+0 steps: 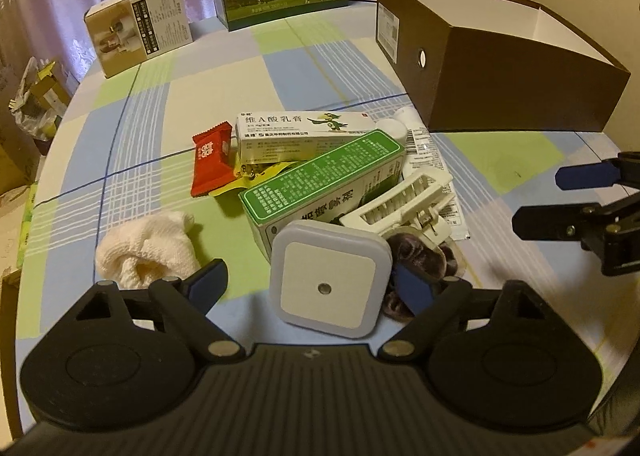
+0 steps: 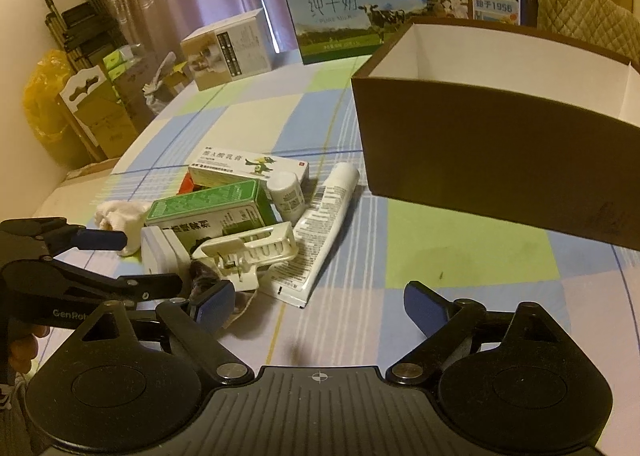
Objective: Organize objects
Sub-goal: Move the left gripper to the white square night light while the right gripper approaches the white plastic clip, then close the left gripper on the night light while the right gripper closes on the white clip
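1. The left claw (image 1: 310, 288) is spread wide around the night light (image 1: 330, 282), apparently so it can be gripped.
2. The right claw (image 2: 320, 304) is held wide and empty.
3. The pile (image 1: 320, 168) is heaped mid-table; the box (image 1: 500, 68), at two o'clock, is presumably its destination.

Pile: on the desk (image 1: 160, 160), left of the open box (image 1: 500, 68).
Night light (image 1: 330, 282): front of pile.
Cloth (image 1: 148, 252): pile's left.
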A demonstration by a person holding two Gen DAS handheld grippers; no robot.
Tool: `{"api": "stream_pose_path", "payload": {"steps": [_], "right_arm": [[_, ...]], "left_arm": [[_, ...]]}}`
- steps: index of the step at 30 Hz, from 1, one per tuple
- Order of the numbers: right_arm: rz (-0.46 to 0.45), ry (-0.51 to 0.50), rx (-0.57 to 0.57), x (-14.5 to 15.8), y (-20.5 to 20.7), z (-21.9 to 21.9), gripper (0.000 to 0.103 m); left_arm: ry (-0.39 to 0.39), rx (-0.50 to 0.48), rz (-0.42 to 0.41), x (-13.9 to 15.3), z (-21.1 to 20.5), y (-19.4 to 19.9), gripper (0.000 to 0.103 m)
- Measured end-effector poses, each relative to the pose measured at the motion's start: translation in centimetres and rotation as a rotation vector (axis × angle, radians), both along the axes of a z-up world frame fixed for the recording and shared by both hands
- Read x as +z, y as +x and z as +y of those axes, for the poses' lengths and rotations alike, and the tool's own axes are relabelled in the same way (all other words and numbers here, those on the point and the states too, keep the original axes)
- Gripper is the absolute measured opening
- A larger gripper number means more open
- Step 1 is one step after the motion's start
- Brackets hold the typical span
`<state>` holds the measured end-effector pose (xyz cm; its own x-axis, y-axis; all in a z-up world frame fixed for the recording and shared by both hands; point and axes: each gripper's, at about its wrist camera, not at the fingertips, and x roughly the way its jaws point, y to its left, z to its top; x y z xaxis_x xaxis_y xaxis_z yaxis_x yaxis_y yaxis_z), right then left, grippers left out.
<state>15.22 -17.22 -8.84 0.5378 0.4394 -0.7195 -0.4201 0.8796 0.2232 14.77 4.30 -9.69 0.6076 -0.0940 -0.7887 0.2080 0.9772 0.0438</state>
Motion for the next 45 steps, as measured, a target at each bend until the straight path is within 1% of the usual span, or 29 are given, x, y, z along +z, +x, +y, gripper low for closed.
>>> {"api": "stream_pose_path", "payload": {"steps": [3,6,7,8,9,13,17,19,23,25,27,30,33,37,41,45], "right_arm": [[0.011,-0.004,-0.011,-0.5,0.3,-0.2,0.089],[0.020,-0.002,-0.027,-0.7,0.5,-0.4,0.089],[0.023,0.000,-0.029,-0.8,0.5,-0.4,0.089],[0.025,0.002,-0.027,-0.8,0.5,-0.4,0.090],[0.025,0.002,-0.023,-0.9,0.5,-0.3,0.089],[0.016,0.005,0.011,-0.9,0.1,0.1,0.089],[0.007,0.021,0.052,-0.8,-0.4,0.8,0.087],[-0.009,0.020,0.067,-0.8,-0.5,1.2,0.080],[-0.022,0.028,0.082,-0.6,-0.5,2.2,0.072],[-0.034,0.035,0.086,-0.4,-0.4,2.9,0.060],[-0.056,0.034,0.089,-0.2,-0.4,3.6,0.055],[-0.081,0.029,0.095,0.0,-0.2,4.7,0.053],[-0.104,0.019,0.101,0.1,-0.1,6.1,0.048],[-0.122,-0.042,0.108,-0.5,-0.1,7.7,0.045],[-0.131,-0.095,0.115,-1.4,-0.3,8.6,0.044],[-0.139,-0.102,0.116,-1.9,-0.3,8.7,0.041]], "left_arm": [[-0.019,-0.011,-0.004,-0.2,0.0,0.4,0.083],[-0.028,-0.023,-0.002,-0.6,0.0,0.7,0.077],[-0.035,-0.027,-0.002,-0.6,0.0,0.7,0.073],[-0.049,-0.033,-0.002,-0.6,0.0,0.7,0.066],[-0.061,-0.039,-0.002,-0.5,0.1,0.7,0.065],[-0.065,-0.032,-0.011,-0.2,0.3,0.2,0.064],[-0.094,0.020,-0.003,0.5,1.1,-0.7,0.064],[-0.094,0.047,0.004,0.8,1.5,-1.2,0.064],[-0.066,0.101,-0.006,1.2,2.2,-1.6,0.064],[-0.069,0.126,-0.007,1.4,2.6,-1.3,0.064],[-0.076,0.139,-0.011,1.5,2.9,-1.2,0.064],[-0.071,0.146,-0.012,1.4,3.1,-1.2,0.064],[-0.076,0.155,-0.008,1.4,3.4,-1.2,0.064],[-0.084,0.168,-0.006,1.3,3.7,-1.1,0.064],[-0.093,0.175,0.002,1.1,3.9,-0.9,0.064],[-0.101,0.175,0.004,1.0,4.0,-0.7,0.064]]}}
